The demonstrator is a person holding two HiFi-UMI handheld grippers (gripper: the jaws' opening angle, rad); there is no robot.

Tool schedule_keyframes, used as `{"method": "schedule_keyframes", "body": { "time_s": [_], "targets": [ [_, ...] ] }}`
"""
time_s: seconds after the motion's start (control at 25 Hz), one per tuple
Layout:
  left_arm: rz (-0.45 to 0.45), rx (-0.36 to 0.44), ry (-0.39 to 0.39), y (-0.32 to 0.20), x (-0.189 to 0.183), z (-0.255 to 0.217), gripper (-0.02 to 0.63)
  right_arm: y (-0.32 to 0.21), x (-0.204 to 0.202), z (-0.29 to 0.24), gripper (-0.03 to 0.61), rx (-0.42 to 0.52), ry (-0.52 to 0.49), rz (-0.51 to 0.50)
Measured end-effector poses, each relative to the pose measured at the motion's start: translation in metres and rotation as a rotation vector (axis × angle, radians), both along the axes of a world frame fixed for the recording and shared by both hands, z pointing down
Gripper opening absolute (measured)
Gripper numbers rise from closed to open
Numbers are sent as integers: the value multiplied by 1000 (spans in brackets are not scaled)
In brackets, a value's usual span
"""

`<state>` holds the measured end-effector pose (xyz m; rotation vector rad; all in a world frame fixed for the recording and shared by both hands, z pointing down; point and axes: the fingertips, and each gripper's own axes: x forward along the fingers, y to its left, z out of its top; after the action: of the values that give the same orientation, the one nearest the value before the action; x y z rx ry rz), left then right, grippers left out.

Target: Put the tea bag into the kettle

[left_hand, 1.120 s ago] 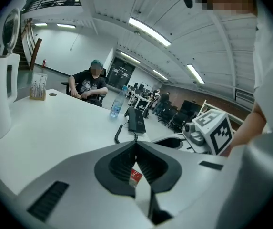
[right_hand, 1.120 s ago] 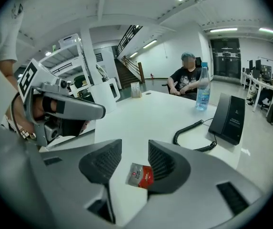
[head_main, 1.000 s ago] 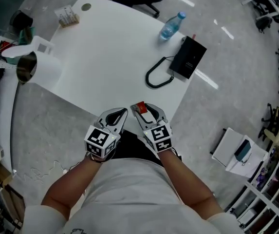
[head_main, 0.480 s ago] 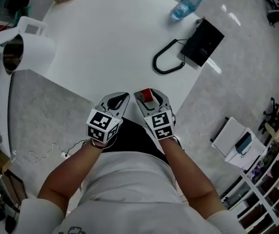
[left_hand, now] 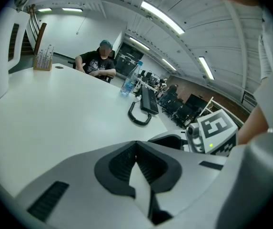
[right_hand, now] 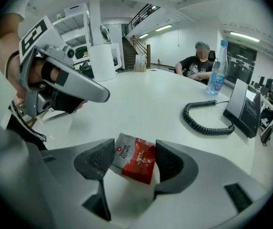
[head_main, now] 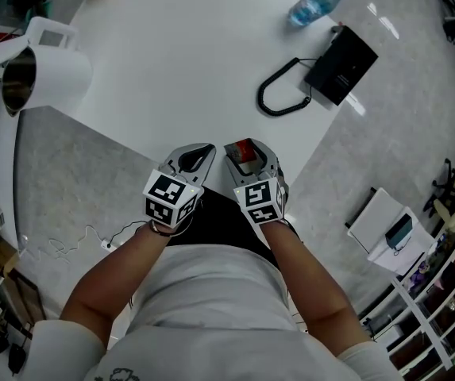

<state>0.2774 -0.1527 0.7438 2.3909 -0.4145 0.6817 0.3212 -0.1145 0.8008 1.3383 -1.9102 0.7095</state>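
Red-and-white, the tea bag [right_hand: 135, 162] lies on the pale table [head_main: 187, 62], well apart from the kettle [head_main: 52, 74] and to its right in the head view. It sits between the fingers of the right gripper [right_hand: 135, 149], which have just been opening and now stand wide. Its left corner may brush one pad, but neither seems to press on it. A second ago those jaws were narrower, and less of the red showed. The left gripper [left_hand: 136, 144], between the kettle and the right gripper, has its jaws together on nothing, as before. The kettle's mouth is open.
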Motion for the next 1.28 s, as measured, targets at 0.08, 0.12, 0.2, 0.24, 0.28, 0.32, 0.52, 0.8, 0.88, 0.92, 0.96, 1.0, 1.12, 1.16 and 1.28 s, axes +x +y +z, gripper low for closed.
{"method": "schedule_keyframes", "body": {
  "time_s": [0.08, 0.12, 0.2, 0.24, 0.28, 0.32, 0.52, 0.8, 0.88, 0.92, 0.96, 1.0, 1.12, 1.16, 1.28],
  "targets": [
    [0, 1, 2, 0, -1, 0, 9, 0, -2, 0, 250, -12, 3, 5],
    [-1, 2, 4, 0, -1, 0, 9, 0, -2, 1, 227, -17, 4, 6],
    [-4, 5, 6, 0, -2, -1, 9, 1, -3, 1, 177, -23, 6, 6],
    [-6, 6, 7, 0, -3, -1, 9, 1, -4, 0, 170, -25, 7, 5],
    [-7, 7, 8, 1, -4, -2, 9, 2, -4, 0, 162, -29, 8, 0],
    [-9, 9, 8, 2, -4, -3, 9, 3, -5, 0, 153, -37, 14, -10],
    [-15, 18, 15, 6, -8, -7, 9, 7, -13, -10, 51, -25, 55, -45],
    [-33, 47, 31, 19, -9, -25, 9, 10, -18, -59, 49, 70, 45, -48],
    [-44, 70, 35, 23, -10, -38, 9, 11, -16, -79, 51, 112, 29, -35],
    [-55, 82, 37, 25, -12, -45, 9, 12, -17, -89, 49, 133, 14, -30],
    [-69, 93, 40, 26, -15, -53, 9, 13, -19, -100, 49, 154, -3, -27],
    [-83, 102, 43, 27, -18, -62, 9, 15, -21, -111, 49, 174, -22, -24],
    [-120, 121, 59, 33, -24, -89, 9, 18, -26, -147, 49, 225, -94, 0],
    [-135, 131, 66, 35, -26, -99, 8, 20, -27, -159, 51, 240, -125, 14],
    [-193, 171, 94, 36, -29, -128, 9, 21, -23, -192, 50, 293, -184, 42]
  ]
}}
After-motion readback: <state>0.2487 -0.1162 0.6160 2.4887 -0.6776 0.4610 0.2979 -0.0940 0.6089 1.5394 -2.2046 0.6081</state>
